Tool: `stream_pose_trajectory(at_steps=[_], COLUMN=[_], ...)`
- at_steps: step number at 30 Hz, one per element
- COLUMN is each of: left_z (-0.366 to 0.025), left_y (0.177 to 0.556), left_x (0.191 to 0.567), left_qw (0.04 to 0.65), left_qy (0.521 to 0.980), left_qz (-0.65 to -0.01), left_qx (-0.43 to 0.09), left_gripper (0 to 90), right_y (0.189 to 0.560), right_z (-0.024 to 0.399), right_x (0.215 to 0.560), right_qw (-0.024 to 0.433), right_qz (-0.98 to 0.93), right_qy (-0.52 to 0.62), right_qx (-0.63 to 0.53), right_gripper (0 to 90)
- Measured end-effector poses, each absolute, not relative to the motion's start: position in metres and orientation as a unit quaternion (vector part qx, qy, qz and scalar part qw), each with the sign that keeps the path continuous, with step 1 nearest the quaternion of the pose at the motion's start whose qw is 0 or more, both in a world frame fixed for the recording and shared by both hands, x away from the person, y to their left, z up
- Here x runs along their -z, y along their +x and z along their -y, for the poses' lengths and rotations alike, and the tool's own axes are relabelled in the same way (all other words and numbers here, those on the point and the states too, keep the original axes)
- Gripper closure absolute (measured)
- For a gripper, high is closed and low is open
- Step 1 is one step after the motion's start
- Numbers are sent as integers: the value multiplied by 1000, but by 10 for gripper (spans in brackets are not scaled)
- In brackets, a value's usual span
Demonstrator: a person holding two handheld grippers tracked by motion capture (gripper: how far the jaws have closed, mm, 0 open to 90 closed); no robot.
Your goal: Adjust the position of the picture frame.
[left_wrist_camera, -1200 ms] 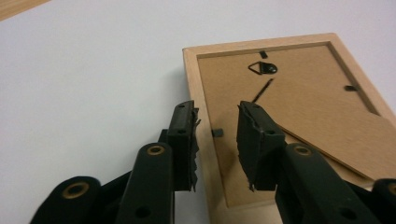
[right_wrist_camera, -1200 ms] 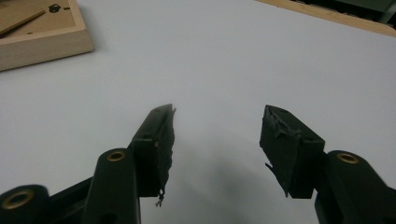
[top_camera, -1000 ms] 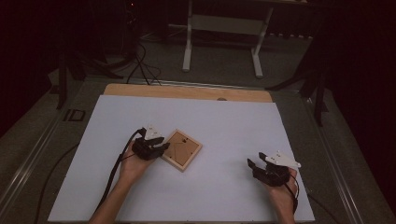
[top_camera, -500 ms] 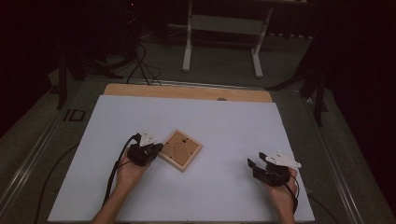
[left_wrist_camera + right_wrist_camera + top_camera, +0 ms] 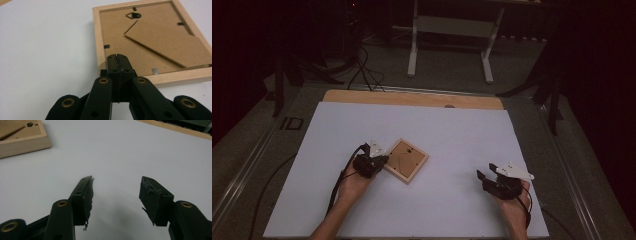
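Pale wood frame: a small picture frame (image 5: 405, 160) lies face down on the white table cover (image 5: 452, 130), left of centre, turned at an angle to the table edges.
Frame back: brown fibreboard backing (image 5: 150, 40) set inside the light wood border, with a fold-out stand panel (image 5: 170, 47) lying flat across it, a dark hanging ring (image 5: 133, 15) near the far edge and small dark retaining tabs (image 5: 106, 46) along the sides.
Left gripper: the left gripper (image 5: 117, 58) sits at the frame's near-left corner, held by the person's left hand (image 5: 354, 180); its black jaws are pressed together with nothing seen between them, their tips over the frame's wooden border, and whether they touch the wood cannot be told.
Right gripper: the right gripper (image 5: 116, 192) rests low over bare table cover, well apart from the frame, held by the person's right hand (image 5: 514, 202); its jaws stand wide apart and empty, their dark pads (image 5: 87, 192) ragged at the edges.
Frame seen from the right: one corner of the frame (image 5: 22, 138) shows at the upper left of the right gripper view.
Table: a strip of bare wooden tabletop (image 5: 412, 98) runs along the far edge beyond the white cover.
Surroundings: dark floor, black cables (image 5: 362, 65) and a pale metal stand (image 5: 452, 30) behind the table.
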State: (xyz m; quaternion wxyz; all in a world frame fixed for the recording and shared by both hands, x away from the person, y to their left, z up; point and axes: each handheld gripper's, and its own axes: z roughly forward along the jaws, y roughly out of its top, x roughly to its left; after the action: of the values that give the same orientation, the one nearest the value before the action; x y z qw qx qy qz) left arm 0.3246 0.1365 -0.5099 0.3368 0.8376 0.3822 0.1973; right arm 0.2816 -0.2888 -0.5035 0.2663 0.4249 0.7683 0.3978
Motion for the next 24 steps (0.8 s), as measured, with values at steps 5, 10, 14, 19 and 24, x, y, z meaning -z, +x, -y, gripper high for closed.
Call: stream_pose_trajectory(at_steps=[5,10,14,19,24], left_z=[-137,-141,-143,-145,-147], left_y=[327,335,341,350,361], left_x=[510,509,509,509,509], left_qw=[332,327,325,322,317], left_qy=[839,837,836,833,832], left_qz=[-380,-388,-390,-395,-401], left_qx=[-202,-206,-210,-214,-217], left_gripper=[900,900,900,900,900], right_y=[281,281,282,282,282], right_z=[289,289,289,289,289], right_x=[503,503,504,504,504], right_qw=[267,267,266,266,266], right_qz=[-768,-768,-768,-769,-769], right_qy=[425,425,425,425,425], right_qx=[-398,-398,-398,-397,-397], right_gripper=[441,441,441,441,441])
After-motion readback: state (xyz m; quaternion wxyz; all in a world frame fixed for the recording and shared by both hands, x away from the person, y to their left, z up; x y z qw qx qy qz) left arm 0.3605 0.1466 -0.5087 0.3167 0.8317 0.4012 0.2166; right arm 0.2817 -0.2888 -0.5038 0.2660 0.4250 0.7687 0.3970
